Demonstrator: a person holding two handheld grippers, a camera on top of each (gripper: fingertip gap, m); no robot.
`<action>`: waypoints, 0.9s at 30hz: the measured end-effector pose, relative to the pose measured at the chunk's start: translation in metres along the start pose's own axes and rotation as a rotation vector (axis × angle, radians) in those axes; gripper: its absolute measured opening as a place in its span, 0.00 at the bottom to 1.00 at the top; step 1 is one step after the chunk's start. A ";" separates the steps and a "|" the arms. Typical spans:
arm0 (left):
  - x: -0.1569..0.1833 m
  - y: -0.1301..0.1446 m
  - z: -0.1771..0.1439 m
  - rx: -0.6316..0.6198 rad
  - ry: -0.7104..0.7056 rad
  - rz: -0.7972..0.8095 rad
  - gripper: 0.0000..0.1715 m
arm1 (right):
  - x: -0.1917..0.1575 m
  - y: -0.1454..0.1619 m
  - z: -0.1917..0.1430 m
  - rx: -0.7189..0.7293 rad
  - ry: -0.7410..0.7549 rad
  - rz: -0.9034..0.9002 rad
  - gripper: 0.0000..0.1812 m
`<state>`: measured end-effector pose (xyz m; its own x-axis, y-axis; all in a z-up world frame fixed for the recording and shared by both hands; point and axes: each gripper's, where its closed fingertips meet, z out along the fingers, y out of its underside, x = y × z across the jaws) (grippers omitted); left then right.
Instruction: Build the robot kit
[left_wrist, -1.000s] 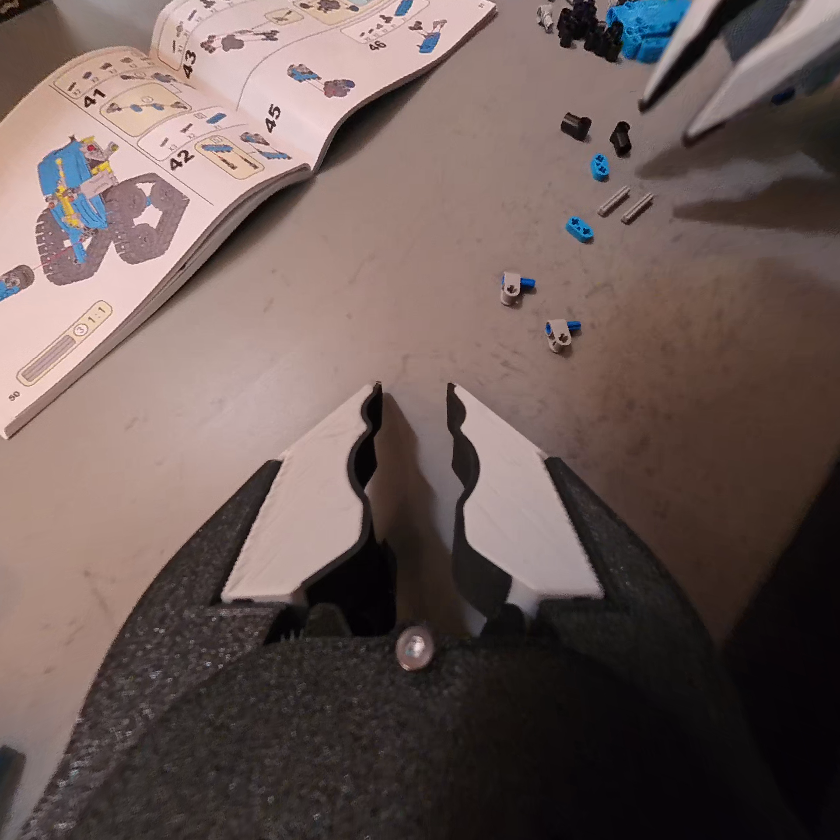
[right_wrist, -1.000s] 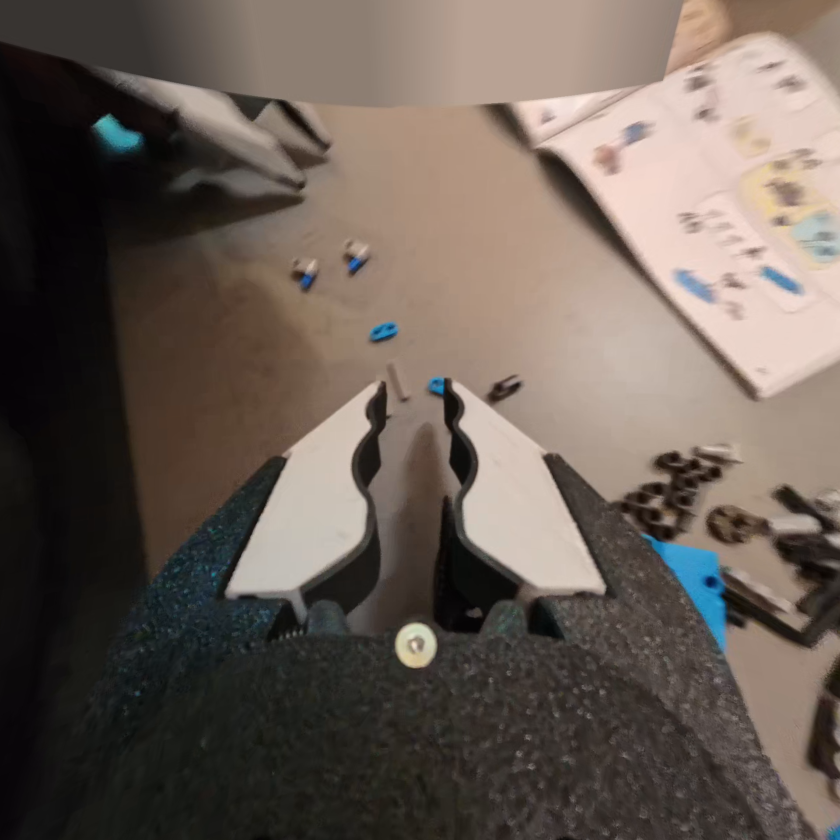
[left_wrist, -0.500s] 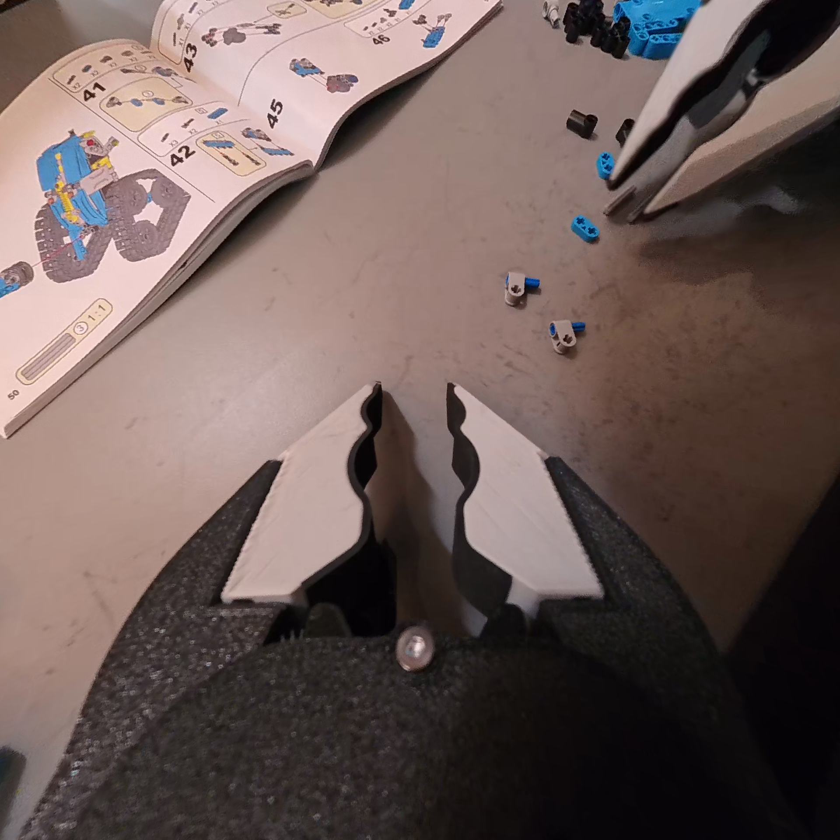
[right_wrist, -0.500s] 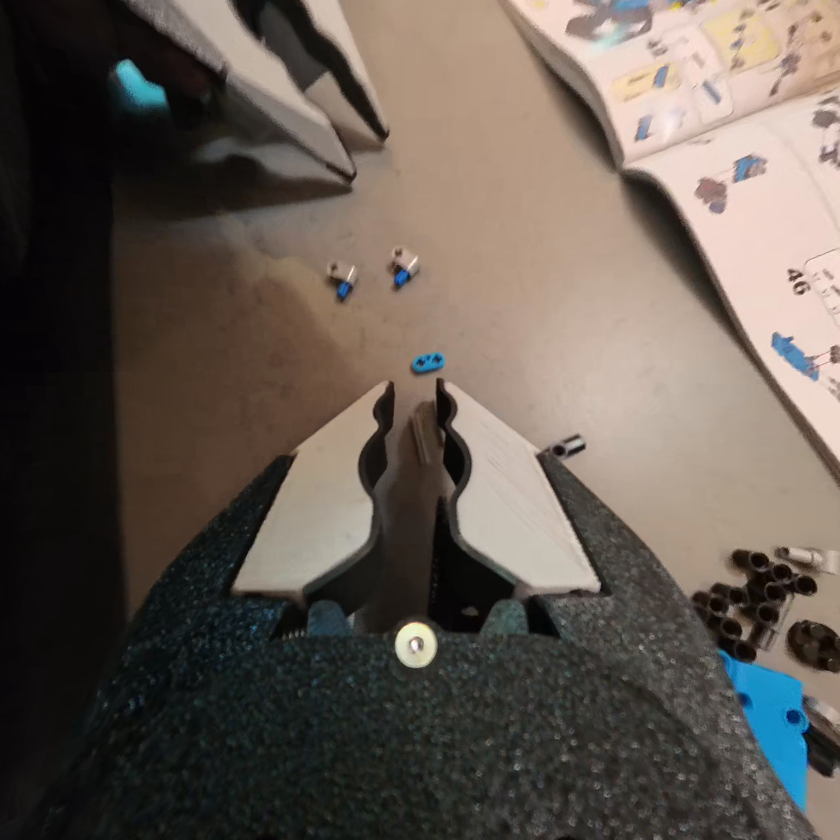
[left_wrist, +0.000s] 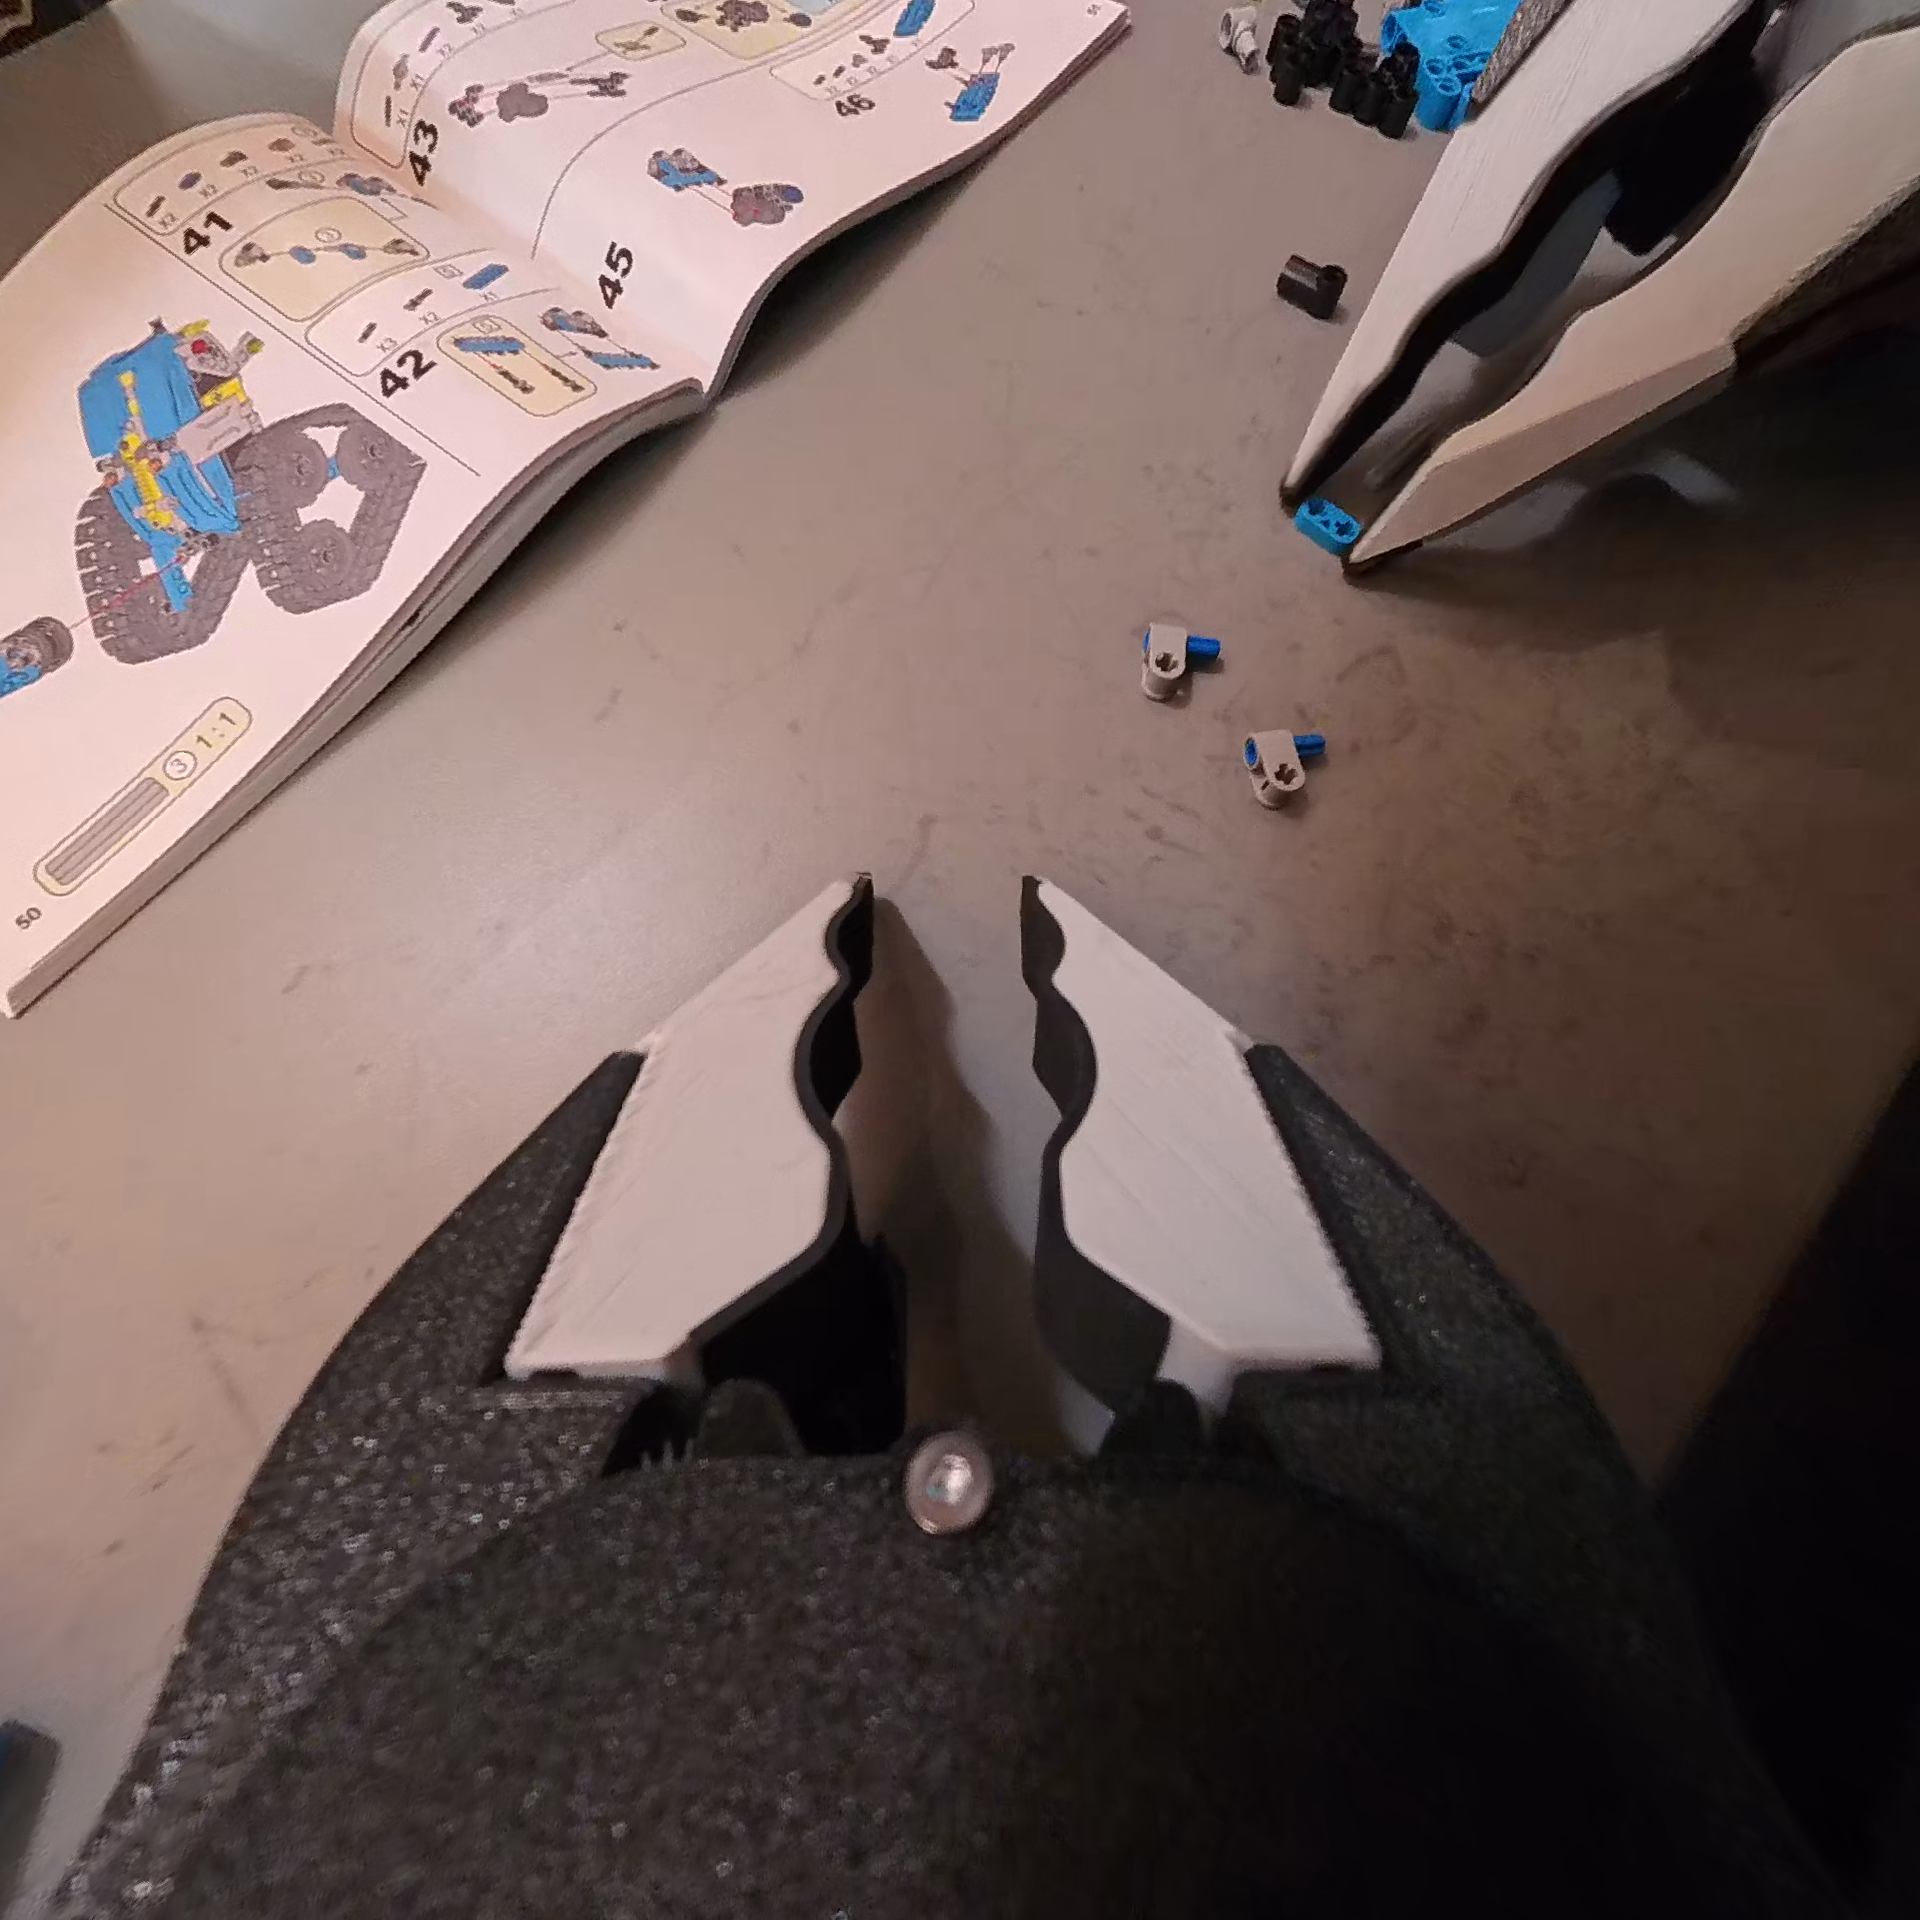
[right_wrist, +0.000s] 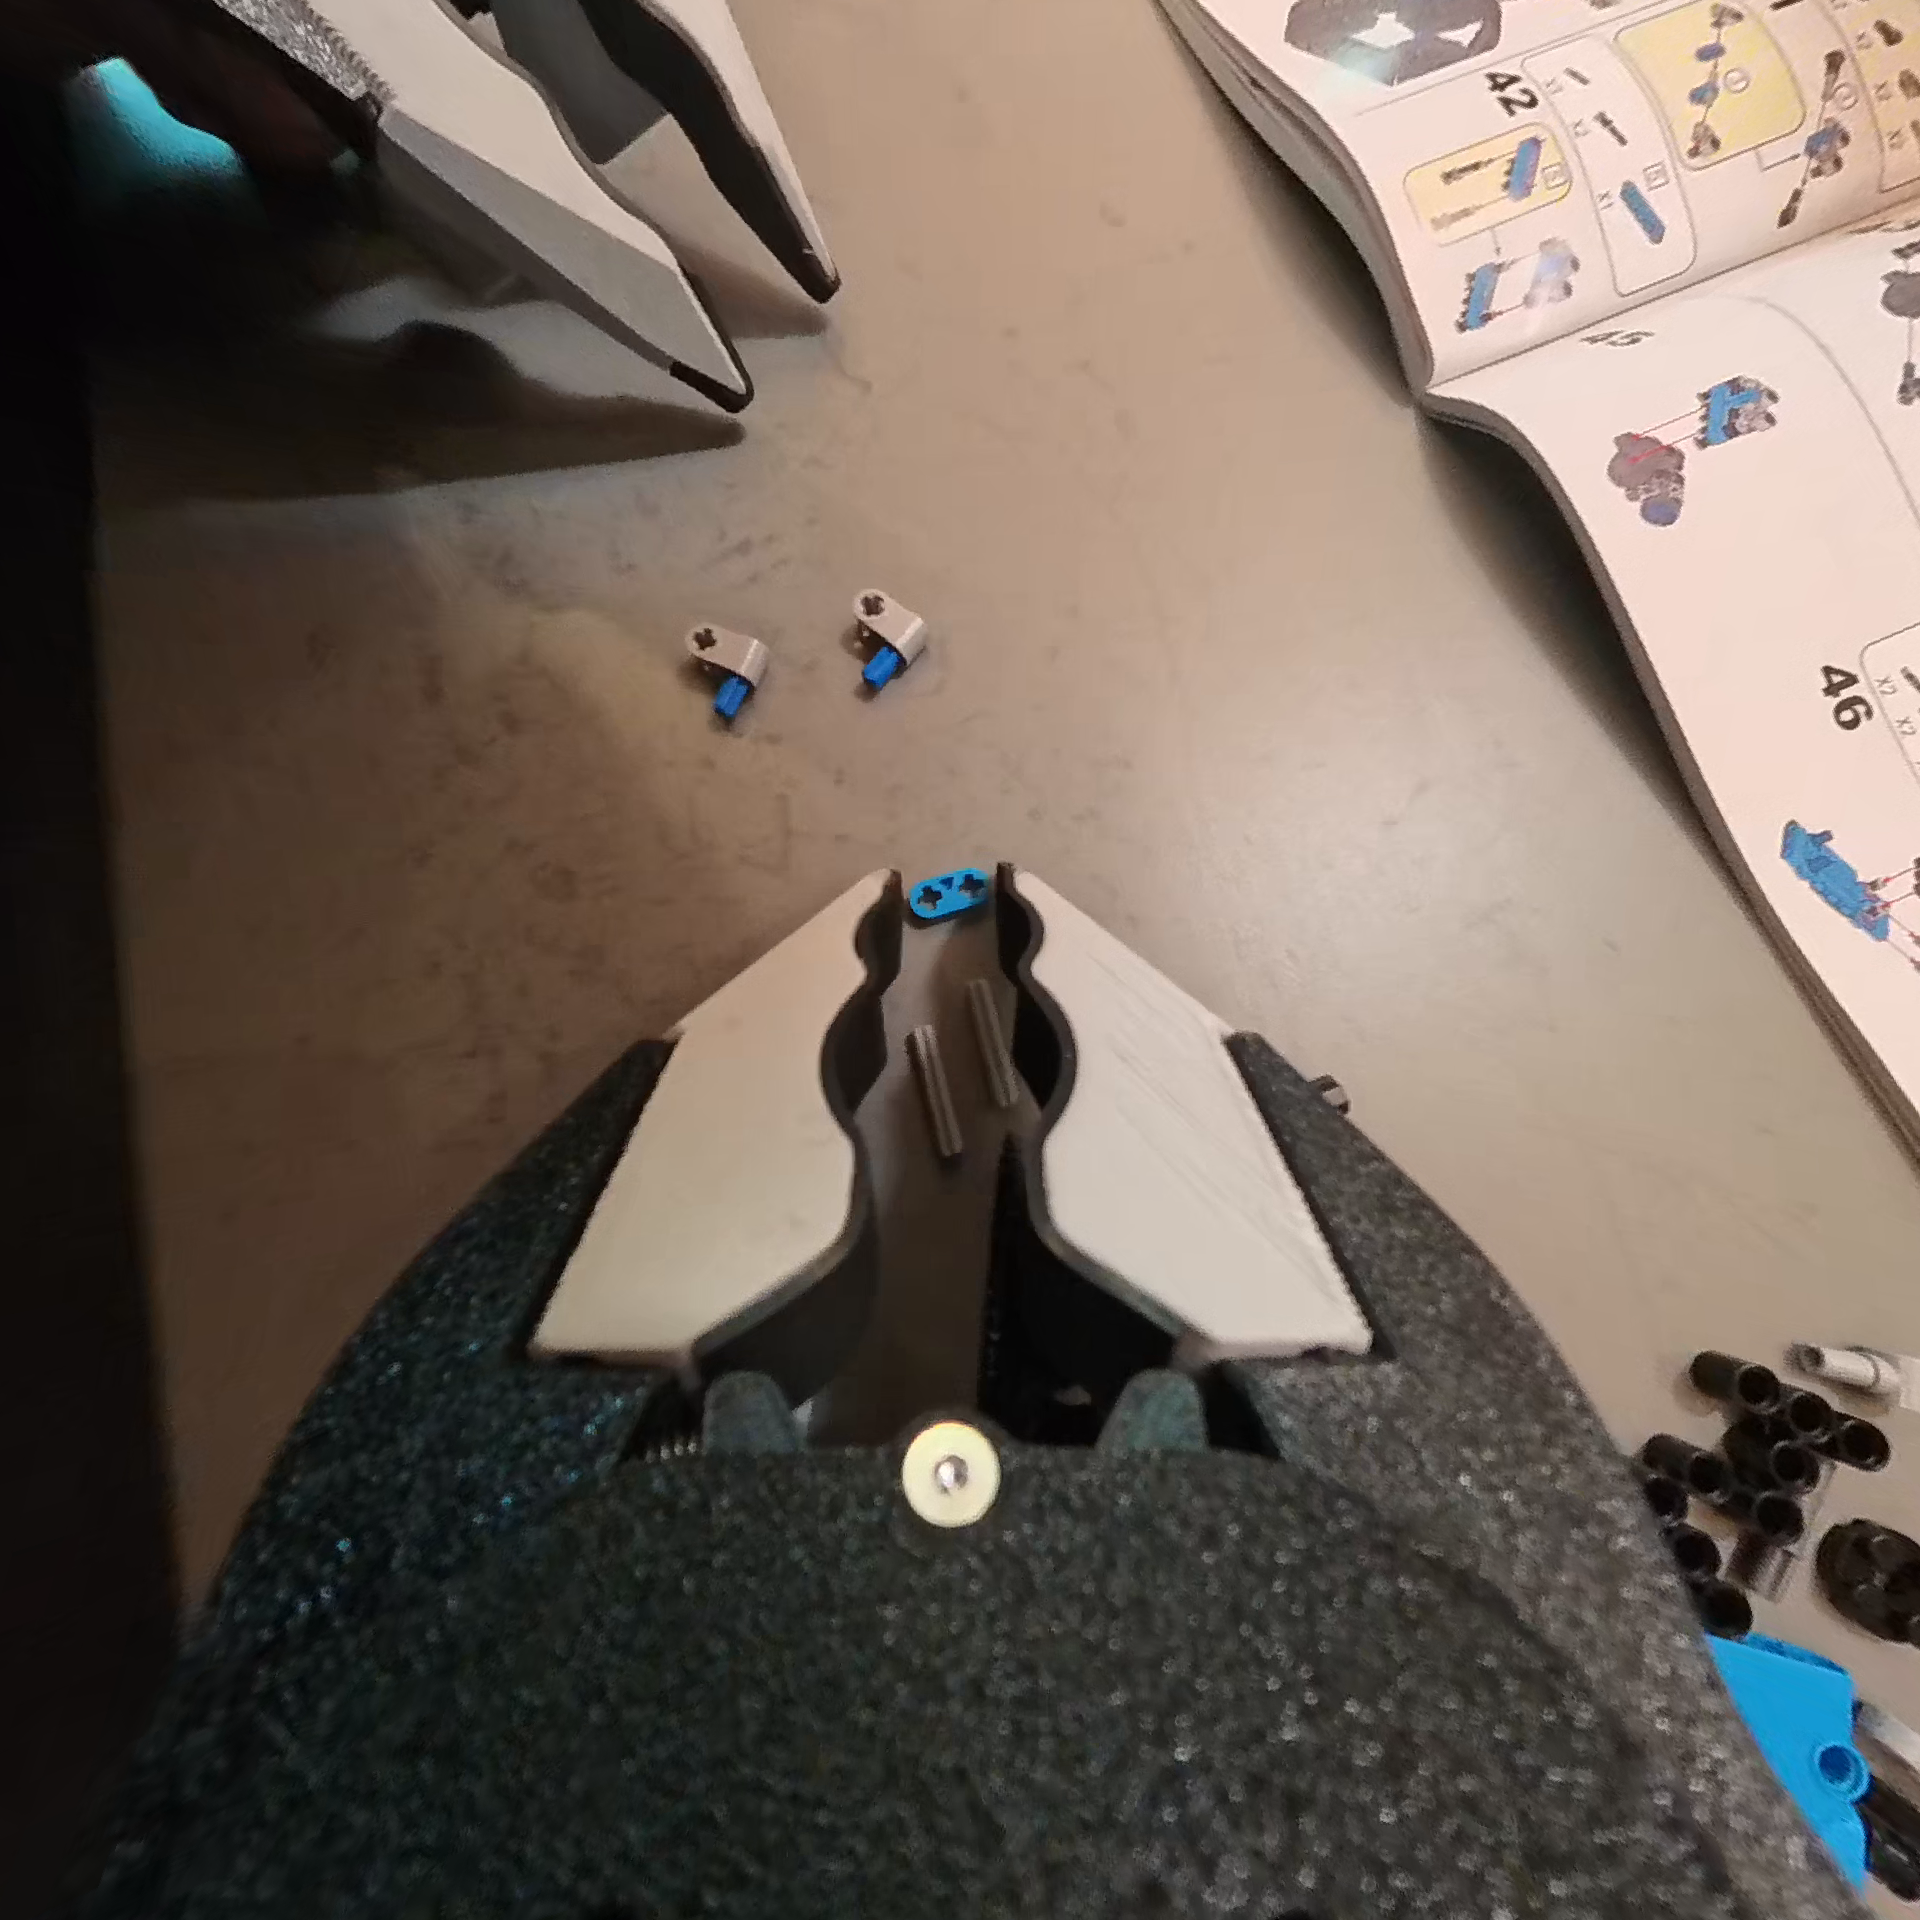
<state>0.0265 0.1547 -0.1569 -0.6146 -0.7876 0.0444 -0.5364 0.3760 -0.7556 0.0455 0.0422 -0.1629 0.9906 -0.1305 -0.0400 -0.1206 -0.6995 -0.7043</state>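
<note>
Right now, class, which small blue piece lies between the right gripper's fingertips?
The flat blue two-hole link, alone at the right gripper tips. The two grey connectors with blue pins lie farther ahead.

Each gripper has a body of coarse, speckled dark foam-like material that widens toward the camera. The left gripper carries two pale grey, wedge-shaped fingers with fine layered ridges along the outer edges and wavy black inner pads. A round silver screw sits at the centre of its body. The right gripper is built alike, its dark body flecked with teal, with a cream washer and small screw at the centre.
</note>
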 end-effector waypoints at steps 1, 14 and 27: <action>0.000 0.000 0.000 0.002 -0.002 0.002 0.16 | -0.001 0.000 0.000 0.000 -0.002 -0.003 0.09; 0.046 -0.060 -0.049 0.412 0.487 -0.279 0.16 | -0.031 -0.075 -0.032 0.334 0.014 -0.197 0.08; 0.100 -0.096 -0.118 0.559 1.246 -0.693 0.15 | -0.109 -0.146 -0.076 0.721 -0.023 -0.354 0.08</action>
<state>-0.0518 0.0972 -0.0026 -0.5753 0.2801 0.7685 -0.8091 -0.3326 -0.4845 -0.0502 0.1049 -0.0020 0.9643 0.0345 0.2625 0.2644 -0.0694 -0.9619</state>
